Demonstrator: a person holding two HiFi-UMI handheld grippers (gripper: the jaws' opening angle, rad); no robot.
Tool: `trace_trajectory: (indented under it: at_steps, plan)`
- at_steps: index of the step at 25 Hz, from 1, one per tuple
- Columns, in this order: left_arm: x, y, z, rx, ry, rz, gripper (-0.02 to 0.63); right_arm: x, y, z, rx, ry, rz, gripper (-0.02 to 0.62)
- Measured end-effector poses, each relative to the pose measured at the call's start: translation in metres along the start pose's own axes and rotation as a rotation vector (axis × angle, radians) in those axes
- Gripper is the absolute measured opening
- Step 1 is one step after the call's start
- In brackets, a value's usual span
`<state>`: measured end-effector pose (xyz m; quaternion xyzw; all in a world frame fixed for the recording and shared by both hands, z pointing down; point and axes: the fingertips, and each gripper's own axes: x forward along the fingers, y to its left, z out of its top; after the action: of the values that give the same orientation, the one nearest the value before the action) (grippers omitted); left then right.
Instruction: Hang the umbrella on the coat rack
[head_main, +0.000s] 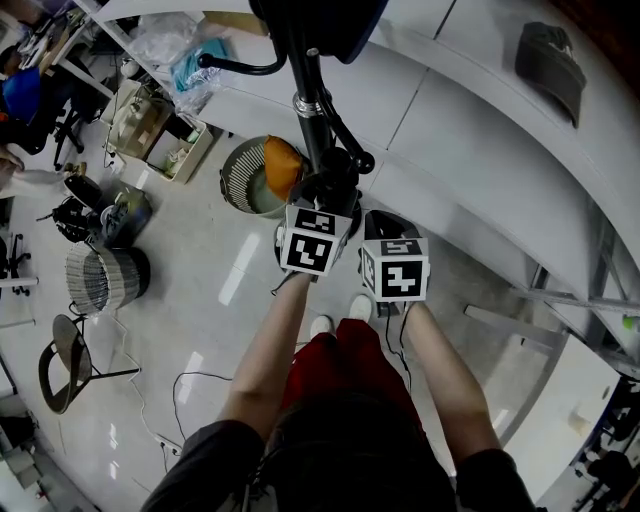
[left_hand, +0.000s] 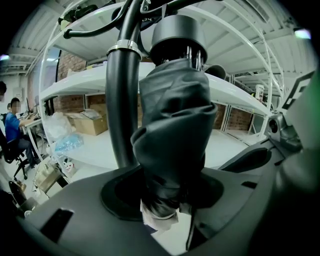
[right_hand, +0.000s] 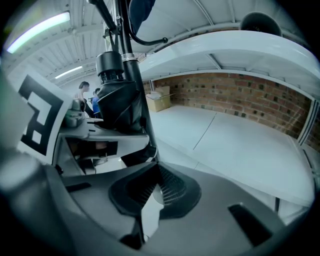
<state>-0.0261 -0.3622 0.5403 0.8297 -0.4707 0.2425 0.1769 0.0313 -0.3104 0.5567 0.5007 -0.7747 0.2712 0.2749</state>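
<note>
A folded black umbrella (left_hand: 172, 130) stands upright against the black coat rack pole (left_hand: 122, 100), its round handle (left_hand: 178, 31) on top. My left gripper (left_hand: 165, 197) is shut on the umbrella's lower end, which fills the gap between the jaws. In the head view the umbrella (head_main: 335, 175) sits just beyond the left gripper (head_main: 320, 205), beside the pole (head_main: 305, 85). My right gripper (head_main: 385, 228) hovers close to the right of it, jaws shut and empty (right_hand: 150, 192). From there the umbrella (right_hand: 120, 107) and pole (right_hand: 134, 70) appear up to the left.
A wire bin (head_main: 250, 178) holding something orange stands left of the rack base. Curved white shelves (head_main: 480, 130) run behind the rack, with a dark cap (head_main: 550, 60) on top. A woven basket (head_main: 100, 278), a stool (head_main: 65, 365) and cables lie on the floor at left. A seated person (left_hand: 12, 125) is far left.
</note>
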Motion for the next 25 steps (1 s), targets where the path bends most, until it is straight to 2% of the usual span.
trace_trajectory:
  at_steps: [6, 16, 25]
  plan:
    - [0.001, 0.001, 0.0, 0.003, -0.007, 0.006, 0.222, -0.002, 0.002, 0.001, 0.002, -0.005, -0.003, 0.018]
    - [-0.003, 0.003, -0.001, -0.035, -0.003, 0.003, 0.246, -0.008, 0.006, -0.002, 0.002, -0.007, -0.006, 0.018]
    - [-0.013, 0.008, -0.003, -0.112, -0.031, -0.003, 0.279, -0.013, 0.006, -0.002, 0.007, -0.016, -0.019, 0.018]
